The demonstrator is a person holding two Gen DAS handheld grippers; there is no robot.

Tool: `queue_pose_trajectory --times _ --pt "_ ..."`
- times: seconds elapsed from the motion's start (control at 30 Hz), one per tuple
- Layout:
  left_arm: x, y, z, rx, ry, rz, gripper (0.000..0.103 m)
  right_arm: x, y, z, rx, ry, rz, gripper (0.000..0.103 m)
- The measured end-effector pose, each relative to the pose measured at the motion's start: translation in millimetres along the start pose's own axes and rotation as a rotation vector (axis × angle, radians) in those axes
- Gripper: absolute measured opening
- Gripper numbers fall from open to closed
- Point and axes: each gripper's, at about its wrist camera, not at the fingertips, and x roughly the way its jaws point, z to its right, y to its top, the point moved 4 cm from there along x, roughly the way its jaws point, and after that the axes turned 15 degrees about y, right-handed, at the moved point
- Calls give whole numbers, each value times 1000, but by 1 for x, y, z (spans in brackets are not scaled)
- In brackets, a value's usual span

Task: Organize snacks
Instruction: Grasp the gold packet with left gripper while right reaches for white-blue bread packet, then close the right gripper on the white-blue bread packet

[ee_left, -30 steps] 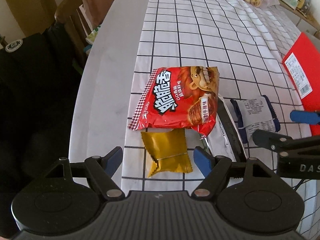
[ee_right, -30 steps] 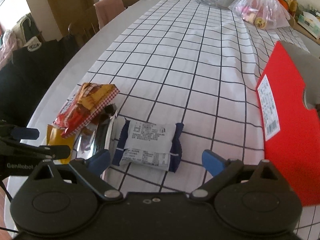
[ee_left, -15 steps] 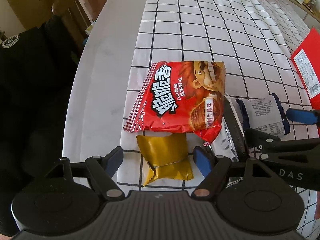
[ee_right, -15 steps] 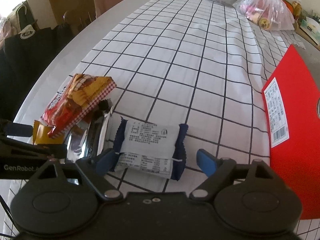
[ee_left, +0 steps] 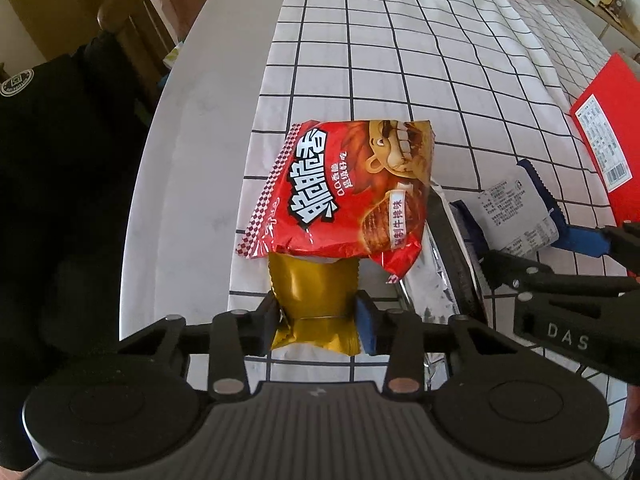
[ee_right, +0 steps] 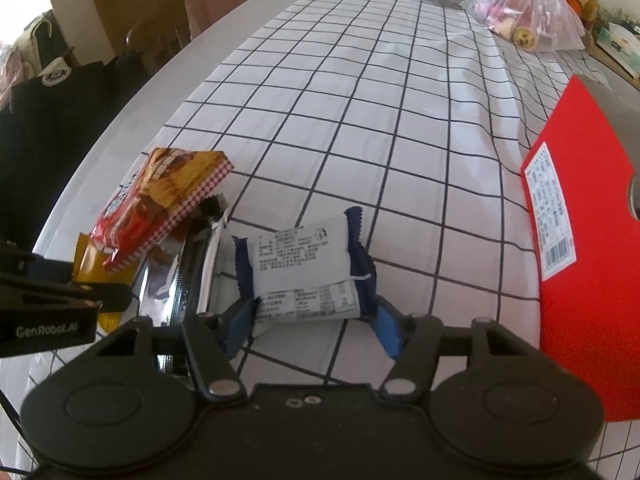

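My left gripper (ee_left: pixel 318 316) is shut on a small gold snack packet (ee_left: pixel 316 304) lying on the checked tablecloth, its far end tucked under a red snack bag (ee_left: pixel 344 192). My right gripper (ee_right: pixel 310 326) is shut on a white and navy snack packet (ee_right: pixel 304 270), which also shows in the left wrist view (ee_left: pixel 516 208). A silver foil pack (ee_right: pixel 176 280) lies between the two packets, partly under the red bag (ee_right: pixel 160 204). The gold packet (ee_right: pixel 90 268) shows at the left of the right wrist view, partly behind the left gripper.
A red box (ee_right: pixel 580 260) lies at the right, close to the right gripper. Plastic bags of food (ee_right: pixel 524 20) sit at the far end of the table. A dark chair with a black garment (ee_left: pixel 60 160) stands past the table's left edge (ee_left: pixel 168 184).
Both grippers moved forward and closed: the left one onto the gold packet, the right one onto the white and navy packet. Before, both were open just short of them.
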Motion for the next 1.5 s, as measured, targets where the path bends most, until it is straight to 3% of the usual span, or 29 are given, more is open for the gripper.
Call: queue_pose_trajectory --times 0.3,0.43,0.5,0.53,0.57,0.67,0.93,0.97,1.07,1.4,1.5 --pt "-7 -7 -12 -52 -59 -21 36 -18 -5 5 40 -13 47 55" --pt "-17 -10 -18 -79 -95 -16 36 -30 -9 7 59 7 69 48" --pt "-23 -12 -20 -89 -110 -11 36 -34 -11 8 66 19 76 37" --pt "-25 -13 -21 -96 -116 -12 36 -36 -13 8 72 23 77 21" --pt "-28 -14 -22 -102 -123 -13 36 -37 -14 9 80 35 72 14" --pt "-33 -15 -21 -111 -135 -11 36 -44 -17 12 98 54 78 14" --pt "-41 -19 -23 -129 -153 -5 36 -48 -23 24 110 53 84 32" --pt "-41 -20 -24 -131 -153 -6 36 -49 -23 25 115 58 87 41" --pt "-40 -21 -24 -133 -153 -12 36 -52 -22 24 116 46 129 89" --pt "-40 -24 -28 -142 -142 -14 36 -21 -5 7 69 32 89 89" --pt "-38 -25 -30 -146 -136 -20 36 -10 -3 4 61 -7 72 89"
